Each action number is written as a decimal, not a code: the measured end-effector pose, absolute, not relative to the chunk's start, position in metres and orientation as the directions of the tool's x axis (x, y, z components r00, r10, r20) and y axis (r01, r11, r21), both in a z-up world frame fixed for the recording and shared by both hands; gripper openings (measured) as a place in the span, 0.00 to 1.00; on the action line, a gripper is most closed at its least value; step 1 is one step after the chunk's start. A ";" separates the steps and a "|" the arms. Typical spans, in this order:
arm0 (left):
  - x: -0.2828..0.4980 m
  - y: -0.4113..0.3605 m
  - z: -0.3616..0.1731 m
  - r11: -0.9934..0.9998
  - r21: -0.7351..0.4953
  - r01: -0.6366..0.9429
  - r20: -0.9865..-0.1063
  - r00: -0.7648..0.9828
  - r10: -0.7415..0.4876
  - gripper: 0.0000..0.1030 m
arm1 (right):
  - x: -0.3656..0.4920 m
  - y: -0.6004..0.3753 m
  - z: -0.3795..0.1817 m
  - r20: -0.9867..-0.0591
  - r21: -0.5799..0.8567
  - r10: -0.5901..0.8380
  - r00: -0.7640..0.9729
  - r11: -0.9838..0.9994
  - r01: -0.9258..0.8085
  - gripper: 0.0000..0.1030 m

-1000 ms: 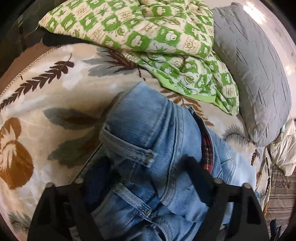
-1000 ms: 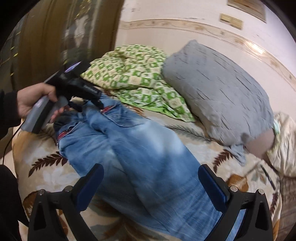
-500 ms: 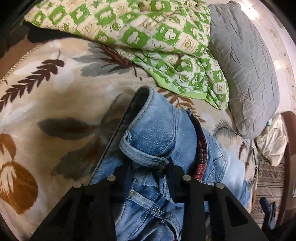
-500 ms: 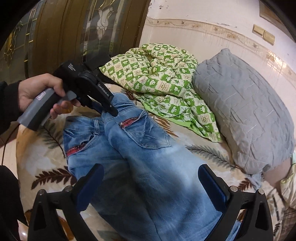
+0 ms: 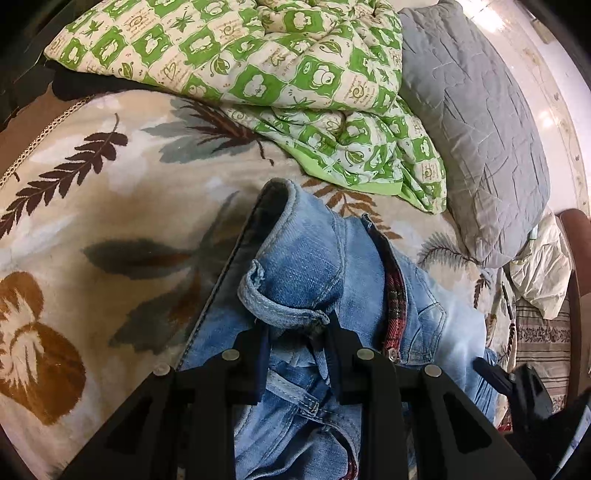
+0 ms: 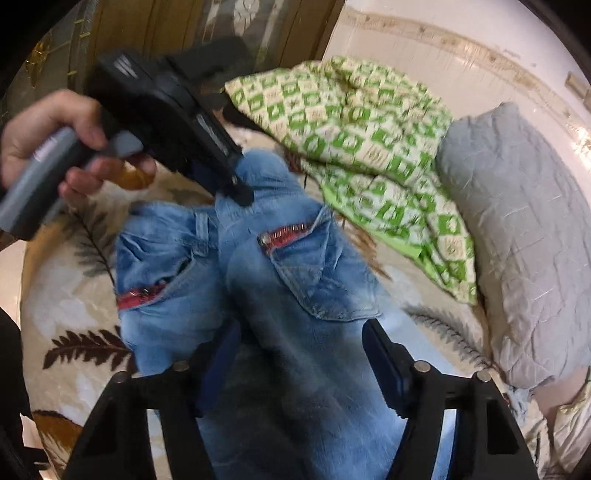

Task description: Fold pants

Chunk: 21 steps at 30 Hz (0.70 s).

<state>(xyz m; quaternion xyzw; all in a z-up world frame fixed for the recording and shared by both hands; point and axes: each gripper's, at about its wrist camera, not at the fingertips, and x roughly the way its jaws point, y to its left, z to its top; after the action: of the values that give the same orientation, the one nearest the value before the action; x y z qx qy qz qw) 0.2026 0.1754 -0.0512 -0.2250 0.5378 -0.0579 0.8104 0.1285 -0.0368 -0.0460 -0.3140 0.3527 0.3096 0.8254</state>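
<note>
Light blue jeans [image 5: 314,266] with red plaid pocket lining lie on a leaf-patterned bedspread [image 5: 92,206]. My left gripper [image 5: 295,332] is shut on the waistband near a belt loop, which bunches up between the fingers. In the right wrist view the jeans [image 6: 295,295] spread seat-up, and the left gripper [image 6: 236,188] pinches the waistband at the top. My right gripper [image 6: 301,354] is partly closed over the jeans' seat, with denim between its fingers; I cannot tell whether it grips.
A green-and-cream checked quilt [image 5: 277,74] is piled at the head of the bed, just beyond the waistband. A grey pillow [image 5: 480,129] lies to its right. A wooden panel [image 6: 184,29] stands behind. Crumpled white cloth [image 5: 543,269] lies at the right edge.
My left gripper closed on the waistband and lifted it. My right gripper moved up along the jeans toward the seat and its fingers narrowed from wide open.
</note>
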 end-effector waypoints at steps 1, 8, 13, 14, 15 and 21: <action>0.203 0.176 -0.052 0.892 -0.428 -0.148 -0.846 0.414 -0.337 0.26 | 0.130 -0.034 -0.051 -0.791 -0.304 0.278 0.545 0.594 -0.745 0.65; 0.202 0.175 -0.055 0.895 -0.423 -0.139 -0.846 0.415 -0.335 0.26 | 0.136 -0.020 -0.075 -0.823 -0.342 0.226 0.521 0.534 -0.773 0.25; 0.202 0.174 -0.053 0.899 -0.417 -0.135 -0.845 0.421 -0.328 0.26 | 0.134 -0.020 -0.075 -0.808 -0.336 0.251 0.534 0.549 -0.765 0.10; 0.200 0.174 -0.052 0.899 -0.418 -0.133 -0.843 0.426 -0.329 0.25 | 0.133 -0.022 -0.073 -0.799 -0.330 0.263 0.541 0.561 -0.759 0.10; 0.198 0.175 -0.048 0.896 -0.424 -0.130 -0.837 0.434 -0.333 0.25 | 0.132 -0.025 -0.070 -0.792 -0.323 0.276 0.545 0.568 -0.757 0.10; 0.174 0.173 -0.017 0.891 -0.447 -0.084 -0.799 0.486 -0.355 0.22 | 0.111 -0.040 -0.050 -0.738 -0.322 0.349 0.577 0.569 -0.757 0.09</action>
<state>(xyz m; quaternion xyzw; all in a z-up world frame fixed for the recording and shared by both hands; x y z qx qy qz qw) 0.1744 0.1727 -0.0173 -0.2192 0.5005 -0.0810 0.8336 0.1115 -0.0396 -0.0496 -0.3223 0.3160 0.3342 0.8274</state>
